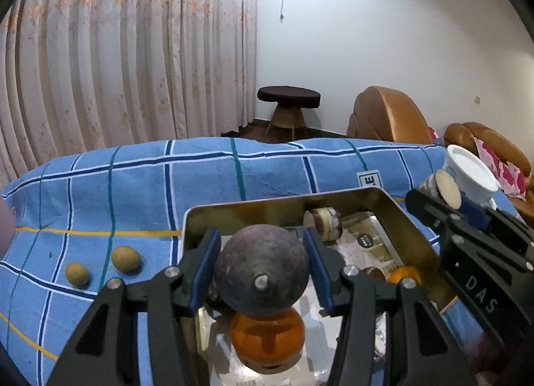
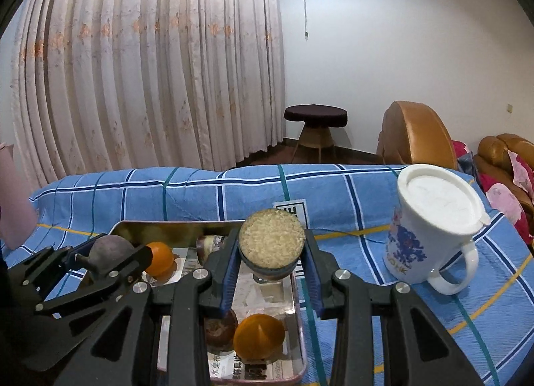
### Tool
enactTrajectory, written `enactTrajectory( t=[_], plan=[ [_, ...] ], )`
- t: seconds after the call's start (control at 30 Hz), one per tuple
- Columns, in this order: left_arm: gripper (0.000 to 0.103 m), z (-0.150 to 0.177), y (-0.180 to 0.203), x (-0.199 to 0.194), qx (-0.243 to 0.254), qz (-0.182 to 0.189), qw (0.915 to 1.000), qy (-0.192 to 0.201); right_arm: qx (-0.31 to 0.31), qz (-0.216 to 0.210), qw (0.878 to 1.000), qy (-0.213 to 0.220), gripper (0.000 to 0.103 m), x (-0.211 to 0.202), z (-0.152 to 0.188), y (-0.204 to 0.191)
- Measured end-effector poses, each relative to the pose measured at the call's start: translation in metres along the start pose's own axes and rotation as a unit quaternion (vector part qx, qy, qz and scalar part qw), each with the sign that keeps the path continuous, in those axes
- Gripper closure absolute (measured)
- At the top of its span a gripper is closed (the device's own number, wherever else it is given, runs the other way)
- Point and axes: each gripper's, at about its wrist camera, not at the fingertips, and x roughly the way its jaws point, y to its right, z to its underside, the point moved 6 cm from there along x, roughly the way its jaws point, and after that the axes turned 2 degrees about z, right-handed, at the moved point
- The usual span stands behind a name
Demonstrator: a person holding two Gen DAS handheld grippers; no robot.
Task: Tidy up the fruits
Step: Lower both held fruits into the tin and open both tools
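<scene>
My left gripper (image 1: 261,252) is shut on a round dark purple fruit (image 1: 262,281) and holds it over the metal tray (image 1: 393,206), right above an orange (image 1: 267,339). My right gripper (image 2: 272,247) is shut on a short dark-skinned cut piece (image 2: 272,244) whose pale grainy face points at the camera, above the same tray (image 2: 298,326). In the tray lie an orange (image 2: 258,336), a brown fruit (image 2: 220,329), a second orange (image 2: 160,257) and another cut piece (image 1: 325,221). The left gripper shows with the purple fruit (image 2: 108,251) at the left of the right wrist view.
Two small tan fruits (image 1: 77,273) (image 1: 125,258) lie on the blue checked cloth (image 1: 133,192) left of the tray. A white lidded mug (image 2: 434,229) stands right of the tray. Behind the table are curtains, a dark stool (image 1: 288,97) and brown sofas.
</scene>
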Motion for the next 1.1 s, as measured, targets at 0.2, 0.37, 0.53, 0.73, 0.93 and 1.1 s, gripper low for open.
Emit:
enactTrajectory(
  t=[0.2, 0.37, 0.53, 0.73, 0.93, 1.1],
  plan=[
    [0.05, 0.0, -0.001, 0.004, -0.004, 0.005, 1.0, -0.006, 0.009, -0.025, 0.999, -0.041, 0.066, 0.018, 0.009, -0.007],
    [0.05, 0.0, -0.001, 0.003, -0.004, 0.005, 1.0, -0.005, 0.006, -0.035, 0.998, -0.053, 0.066, 0.023, 0.012, -0.01],
    [0.05, -0.001, -0.004, 0.004, -0.013, 0.003, 0.9999, -0.006, 0.021, -0.066, 0.995, -0.074, 0.065, 0.027, 0.019, -0.011],
    [0.05, -0.001, -0.006, 0.004, -0.015, 0.001, 0.9999, -0.005, 0.067, -0.122, 0.986, -0.088, 0.06, 0.026, 0.02, -0.009],
    [0.05, 0.0, -0.004, 0.005, -0.011, 0.0, 0.9999, -0.006, 0.124, -0.148, 0.98, -0.044, 0.049, 0.009, 0.01, 0.006],
    [0.042, 0.0, -0.002, 0.002, -0.006, -0.008, 1.0, 0.001, 0.131, -0.113, 0.985, -0.017, 0.044, 0.003, 0.003, 0.013]
  ],
)
